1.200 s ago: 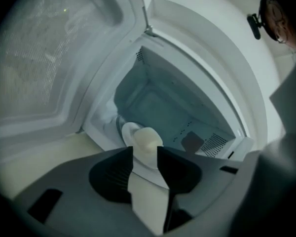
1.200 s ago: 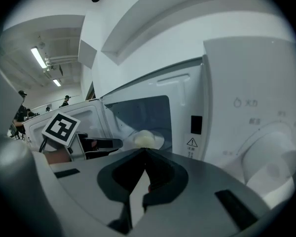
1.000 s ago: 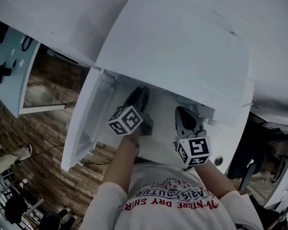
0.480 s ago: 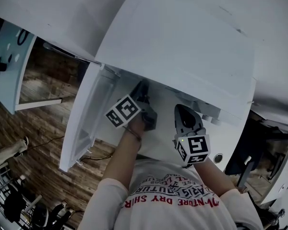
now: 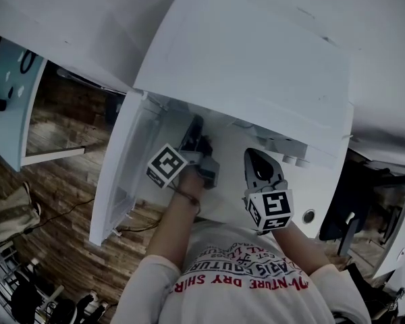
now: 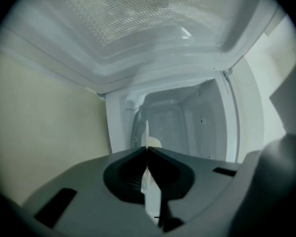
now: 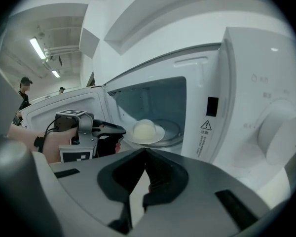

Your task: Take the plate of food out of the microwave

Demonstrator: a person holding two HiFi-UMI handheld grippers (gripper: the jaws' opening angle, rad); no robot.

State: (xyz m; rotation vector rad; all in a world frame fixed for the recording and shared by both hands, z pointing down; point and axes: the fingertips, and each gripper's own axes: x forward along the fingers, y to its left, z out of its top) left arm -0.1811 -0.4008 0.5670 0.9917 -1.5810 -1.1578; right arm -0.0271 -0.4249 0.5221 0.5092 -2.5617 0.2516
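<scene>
- Rolled since a second ago, the left gripper [image 5: 194,125] now carries its marker cube [image 5: 167,166] out at 9 o'clock of the hand in the head view. Earlier the cube sat more squarely over the wrist. The hand has hardly changed place.
- Its jaws have just been closing. In the left gripper view they stand pinched together on the thin rim of the plate [image 7: 161,134], which shows edge-on as a pale strip between the pads.
- The right gripper [image 5: 251,155] has kept its spot at 3 o'clock of the left one, outside the mouth of the microwave [image 5: 256,66]. Its jaws meet at the tips with nothing between them.
- The plate is inside the microwave cavity, over the glass turntable [image 7: 176,128], with a pale dome of food [image 7: 144,130] on it. Whether the plate still rests on the glass cannot be told.
- In the right gripper view the plate lies at 12 o'clock of the right jaws. The left gripper reaches in from 9 o'clock and meets the plate's left rim.
- The door [image 5: 118,174] hangs open toward 8 o'clock in the head view, over a wooden floor [image 5: 61,235].
- On the control panel a warning label [image 7: 205,126] sits just beside the cavity, and a round knob [image 7: 280,132] lies at 3 o'clock of it.
- A person in a cap [image 7: 23,90] stands in the background at 9 o'clock of the right gripper view.
</scene>
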